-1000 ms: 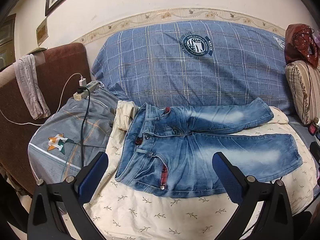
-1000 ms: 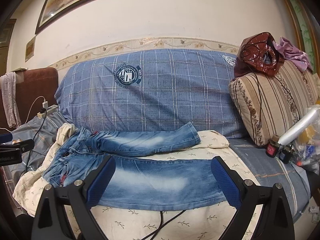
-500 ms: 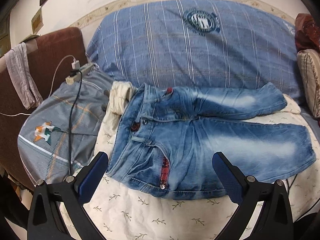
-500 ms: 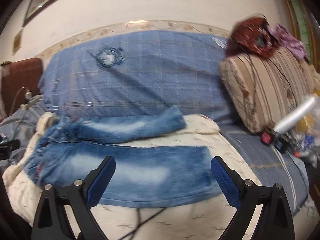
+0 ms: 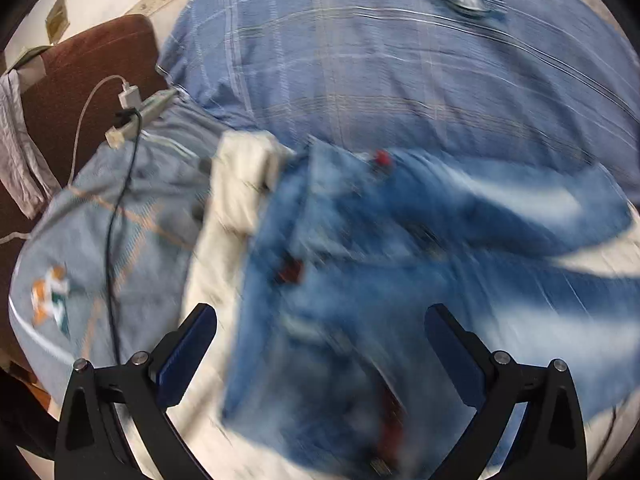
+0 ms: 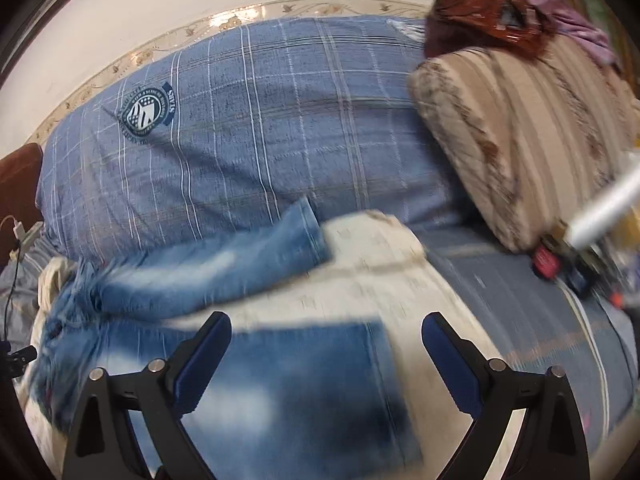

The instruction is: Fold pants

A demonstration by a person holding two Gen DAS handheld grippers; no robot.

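Observation:
Faded blue jeans (image 5: pixel 400 280) lie spread on a cream leaf-print sheet (image 5: pixel 236 184), waistband to the left and both legs running right. My left gripper (image 5: pixel 320 344) hovers open just above the waistband and front pocket, nothing between its fingers. In the right wrist view the same jeans (image 6: pixel 280 380) show their near leg hem under my right gripper (image 6: pixel 326 348), which is open and holds nothing. The far leg (image 6: pixel 240 256) lies along the blue pillow. Both views are motion-blurred.
A big blue plaid pillow (image 6: pixel 248 128) backs the bed. A striped beige cushion (image 6: pixel 532 136) with a red-brown bag (image 6: pixel 484 8) sits at right. A power strip (image 5: pixel 140 116) with a black cable (image 5: pixel 112 240) lies on grey bedding at left. Small clutter (image 6: pixel 568 264) lies right.
Both grippers have dropped closer to the jeans, the left toward the waistband, the right toward the near leg hem. Both stay open. The jeans have not moved.

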